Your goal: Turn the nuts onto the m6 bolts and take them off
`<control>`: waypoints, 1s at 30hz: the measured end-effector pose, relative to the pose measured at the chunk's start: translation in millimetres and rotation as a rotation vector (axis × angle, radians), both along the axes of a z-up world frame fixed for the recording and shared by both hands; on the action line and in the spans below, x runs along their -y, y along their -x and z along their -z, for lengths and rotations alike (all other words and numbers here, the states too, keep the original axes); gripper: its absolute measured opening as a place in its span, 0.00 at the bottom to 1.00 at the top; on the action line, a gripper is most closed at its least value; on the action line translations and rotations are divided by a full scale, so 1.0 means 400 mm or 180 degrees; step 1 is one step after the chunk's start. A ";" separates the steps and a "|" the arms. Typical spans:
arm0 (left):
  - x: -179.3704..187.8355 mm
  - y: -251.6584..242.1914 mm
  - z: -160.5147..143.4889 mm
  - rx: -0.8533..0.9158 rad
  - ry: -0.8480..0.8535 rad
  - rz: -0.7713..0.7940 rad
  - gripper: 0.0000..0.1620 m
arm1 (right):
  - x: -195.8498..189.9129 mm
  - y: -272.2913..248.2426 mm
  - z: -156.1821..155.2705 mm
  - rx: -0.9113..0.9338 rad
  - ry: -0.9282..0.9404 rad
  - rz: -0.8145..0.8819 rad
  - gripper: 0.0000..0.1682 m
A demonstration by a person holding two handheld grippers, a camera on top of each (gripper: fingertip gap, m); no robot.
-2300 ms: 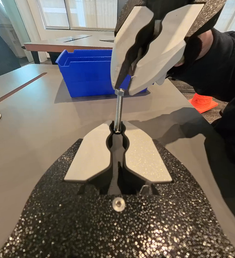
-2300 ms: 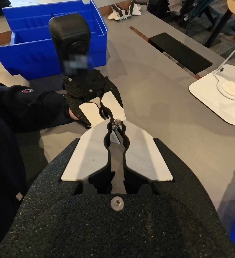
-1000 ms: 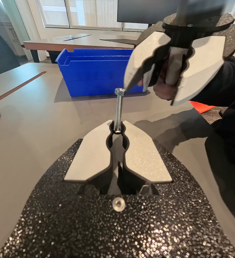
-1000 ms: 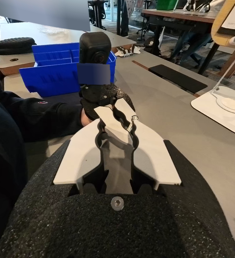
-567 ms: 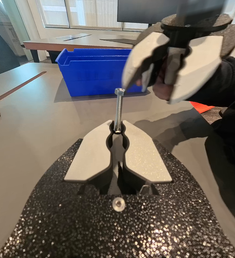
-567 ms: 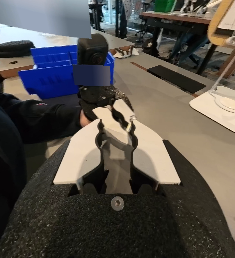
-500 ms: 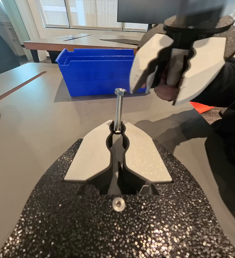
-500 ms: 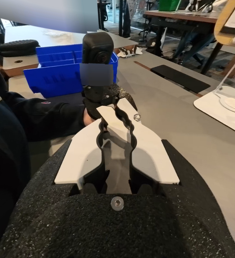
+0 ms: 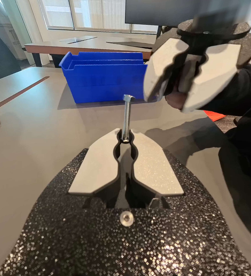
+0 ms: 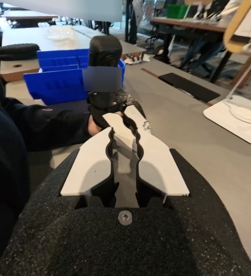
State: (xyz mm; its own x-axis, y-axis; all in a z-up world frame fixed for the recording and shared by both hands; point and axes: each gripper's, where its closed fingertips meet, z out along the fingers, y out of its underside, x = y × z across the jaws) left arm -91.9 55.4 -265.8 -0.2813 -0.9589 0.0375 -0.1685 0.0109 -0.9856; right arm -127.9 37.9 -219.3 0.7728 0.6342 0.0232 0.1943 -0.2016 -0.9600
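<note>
My left gripper [image 9: 125,134] is shut on the threaded lower end of a silver bolt [image 9: 126,116]. The bolt stands upright with its hex head [image 9: 128,98] on top. A small metal ring shape sits at the bolt's foot between the jaws; I cannot tell whether it is a nut. My right gripper [image 10: 124,130] is open and empty. In the left wrist view it [image 9: 169,103] hangs tips-down just right of the bolt head, apart from it. In the right wrist view the bolt head [image 10: 146,125] shows just past my right finger's tip, with the left gripper [image 10: 130,119] beyond.
A blue bin [image 9: 107,80] stands behind the bolt on the grey table [image 9: 32,134]; it also shows in the right wrist view [image 10: 59,83]. A white stand base [image 10: 238,118] and a black mat [image 10: 189,88] lie to the right. A person's dark sleeves [image 10: 47,122] hold both grippers. My right fingertips sit around 6 centimetres from my left ones.
The right gripper has drifted right, away from the bolt head, which it almost touched before. The left gripper and bolt have held still.
</note>
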 end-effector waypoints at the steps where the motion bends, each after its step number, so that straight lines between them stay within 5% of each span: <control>1: 0.000 0.000 0.000 0.0002 0.0000 -0.0001 0.05 | -0.005 -0.006 -0.003 -0.0015 -0.0016 0.0057 0.18; 30: 0.006 -0.002 0.005 -0.0055 0.0027 0.0045 0.05 | -0.031 -0.024 -0.001 0.0008 -0.0094 0.0269 0.21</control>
